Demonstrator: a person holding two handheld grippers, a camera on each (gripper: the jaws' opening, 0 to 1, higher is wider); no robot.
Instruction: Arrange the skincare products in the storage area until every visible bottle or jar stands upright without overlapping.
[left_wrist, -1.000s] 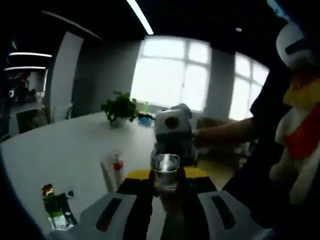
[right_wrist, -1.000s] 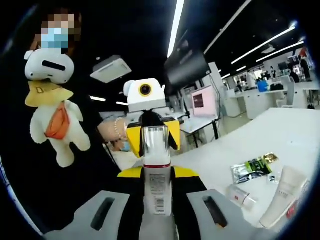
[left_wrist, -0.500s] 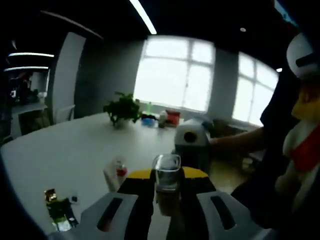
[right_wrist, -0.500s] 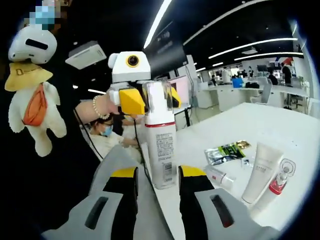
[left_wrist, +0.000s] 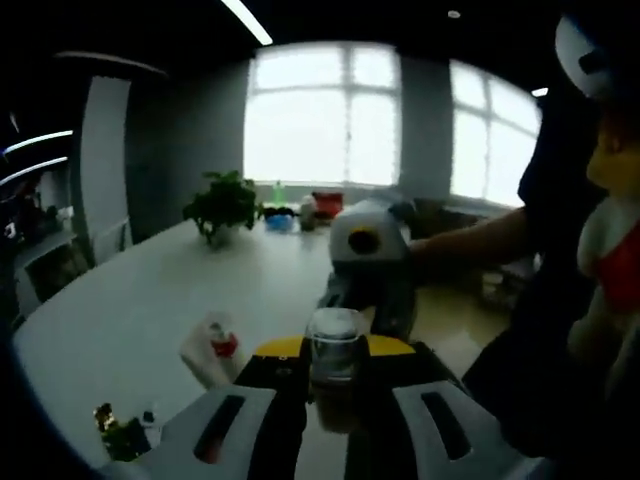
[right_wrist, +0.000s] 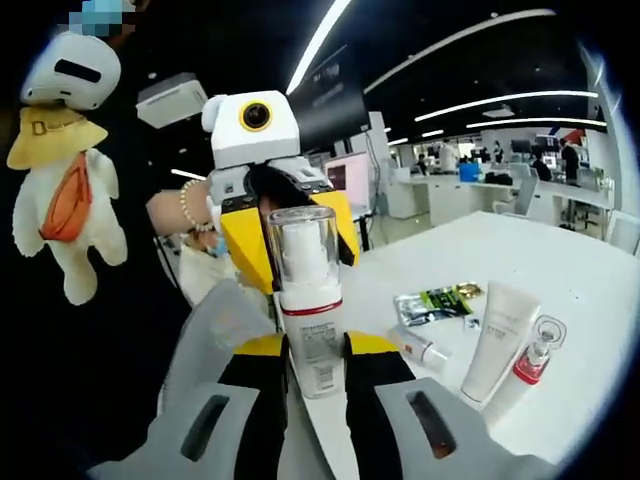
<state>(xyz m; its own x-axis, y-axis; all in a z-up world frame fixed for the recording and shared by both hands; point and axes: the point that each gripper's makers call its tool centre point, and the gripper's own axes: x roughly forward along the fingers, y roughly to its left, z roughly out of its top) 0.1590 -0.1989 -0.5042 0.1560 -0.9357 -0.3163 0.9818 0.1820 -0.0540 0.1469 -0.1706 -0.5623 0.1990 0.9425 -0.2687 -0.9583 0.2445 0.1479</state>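
White and tall, the pump bottle (right_wrist: 309, 310) with a clear cap and a red band stands upright between the jaws of the right gripper (right_wrist: 307, 372), which pinch its lower body at the edge of the white table (right_wrist: 570, 260). Behind the bottle, the left gripper (right_wrist: 283, 235) comes in with its yellow jaws spread on both sides of the clear cap. To the right of the right gripper lie a white tube (right_wrist: 499, 333), a small bottle with a red collar (right_wrist: 531, 358), a thin vial (right_wrist: 422, 347) and a green sachet (right_wrist: 433, 302). In the left gripper view, the left gripper (left_wrist: 336, 368) is open around the clear cap (left_wrist: 336, 345), and the right gripper (left_wrist: 369, 262) is just beyond it.
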